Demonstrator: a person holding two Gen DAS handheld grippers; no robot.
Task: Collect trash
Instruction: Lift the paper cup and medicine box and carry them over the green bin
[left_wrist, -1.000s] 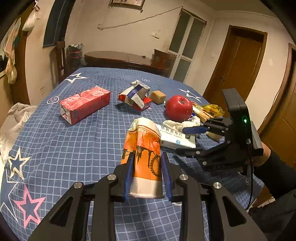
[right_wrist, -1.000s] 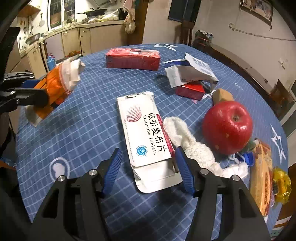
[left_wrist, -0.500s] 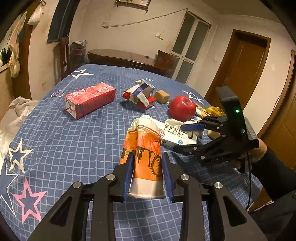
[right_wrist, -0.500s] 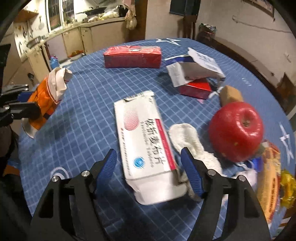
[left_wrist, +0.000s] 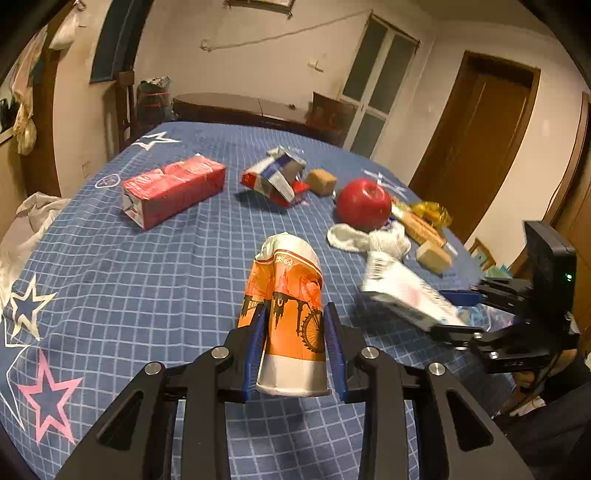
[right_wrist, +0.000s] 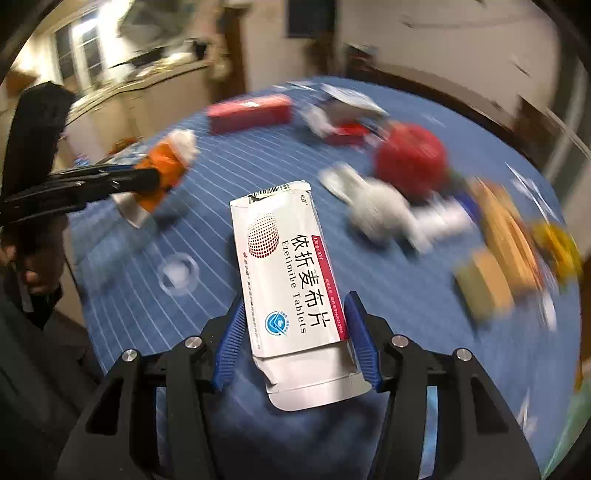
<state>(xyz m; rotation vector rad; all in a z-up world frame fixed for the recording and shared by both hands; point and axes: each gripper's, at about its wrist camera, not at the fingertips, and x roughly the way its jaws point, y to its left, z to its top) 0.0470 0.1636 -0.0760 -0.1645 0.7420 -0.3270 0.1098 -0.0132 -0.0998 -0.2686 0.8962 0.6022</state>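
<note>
Pinching a tablet box (right_wrist: 295, 280), the closing right hand-held gripper (right_wrist: 295, 339) shows its print.

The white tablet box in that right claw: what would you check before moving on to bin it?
1. Tablet box between the right gripper pads: ok, jaws closing on it.
2. Box lifted off the tablecloth: ok.
3. Grip centred: not ok, held near the open flap end.
4. Orange paper cup clamped in left gripper: ok.
5. Apple left on the table: ok.
6. Bin location: cannot tell.
</note>
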